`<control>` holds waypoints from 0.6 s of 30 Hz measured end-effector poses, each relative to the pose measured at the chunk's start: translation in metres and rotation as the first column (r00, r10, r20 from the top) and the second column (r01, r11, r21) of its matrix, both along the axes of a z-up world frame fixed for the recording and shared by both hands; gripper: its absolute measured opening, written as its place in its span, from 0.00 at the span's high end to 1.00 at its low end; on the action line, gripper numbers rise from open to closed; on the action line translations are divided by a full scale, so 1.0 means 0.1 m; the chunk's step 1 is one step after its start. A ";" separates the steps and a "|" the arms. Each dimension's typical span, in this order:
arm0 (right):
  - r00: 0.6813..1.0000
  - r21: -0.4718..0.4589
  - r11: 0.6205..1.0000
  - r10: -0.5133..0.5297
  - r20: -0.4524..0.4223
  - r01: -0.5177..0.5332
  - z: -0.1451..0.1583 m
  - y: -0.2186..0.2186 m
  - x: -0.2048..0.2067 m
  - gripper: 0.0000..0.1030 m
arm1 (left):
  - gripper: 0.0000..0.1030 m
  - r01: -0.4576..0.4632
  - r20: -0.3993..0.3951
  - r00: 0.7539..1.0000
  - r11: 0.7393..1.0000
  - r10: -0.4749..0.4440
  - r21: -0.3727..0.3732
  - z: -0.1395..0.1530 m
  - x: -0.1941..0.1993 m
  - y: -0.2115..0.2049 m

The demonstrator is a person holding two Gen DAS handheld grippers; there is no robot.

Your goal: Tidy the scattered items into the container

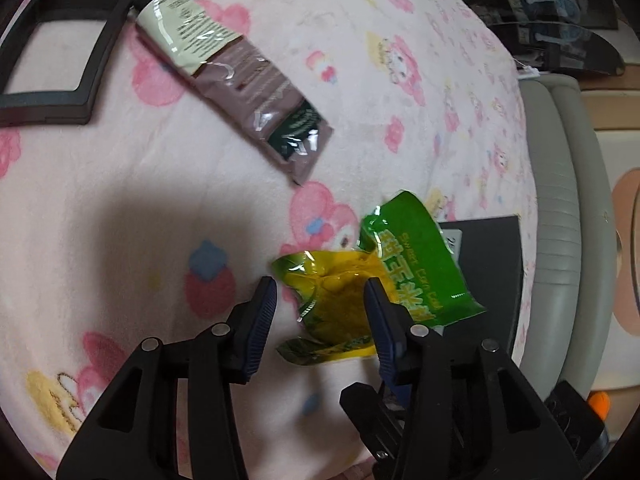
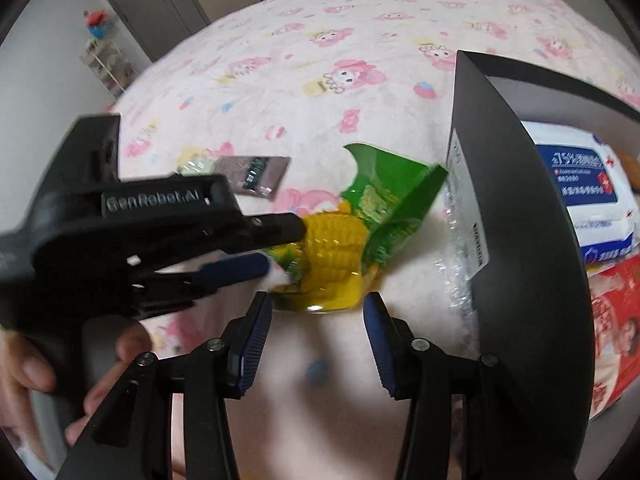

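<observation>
A green and yellow vacuum-packed corn packet [image 1: 344, 300] [image 2: 340, 248] lies on the pink blanket beside the black container [image 2: 520, 240] [image 1: 488, 260]. My left gripper [image 1: 320, 292] [image 2: 282, 248] straddles the packet's yellow end, jaws apart, pads not visibly pressing on it. Over the packet's near end, my right gripper [image 2: 316, 304] stands open with its tips just short of the wrapper. A brown and cream tube [image 1: 224, 72] [image 2: 248, 176] rests farther off on the blanket.
A black rectangular frame [image 1: 52, 60] lies at the far left of the blanket. Inside the container are a white and blue wipes pack [image 2: 580, 184] and a red packet [image 2: 616, 328]. A person's hand [image 2: 28, 364] holds the left gripper. A grey padded edge [image 1: 560, 200] borders the bed.
</observation>
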State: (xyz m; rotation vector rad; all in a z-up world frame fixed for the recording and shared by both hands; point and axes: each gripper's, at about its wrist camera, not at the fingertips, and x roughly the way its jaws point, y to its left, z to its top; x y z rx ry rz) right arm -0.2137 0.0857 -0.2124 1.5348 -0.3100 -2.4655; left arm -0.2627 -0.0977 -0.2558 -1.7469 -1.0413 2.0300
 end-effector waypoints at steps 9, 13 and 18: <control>0.982 0.014 0.998 -0.058 -0.180 0.061 0.30 0.07 0.10 0.58 | 0.56 -0.055 -0.048 0.997 0.997 0.058 0.048 0.09 0.05 -0.08; 0.988 0.082 0.996 -0.006 -0.154 0.019 0.18 -0.03 0.03 0.58 | 0.56 -0.044 -0.033 0.998 0.998 0.046 0.054 0.03 0.03 -0.01; 0.999 0.118 0.992 0.041 -0.036 -0.036 -0.10 -0.10 -0.14 0.57 | 0.54 -0.033 0.036 0.999 0.999 0.032 0.031 -0.13 0.03 0.01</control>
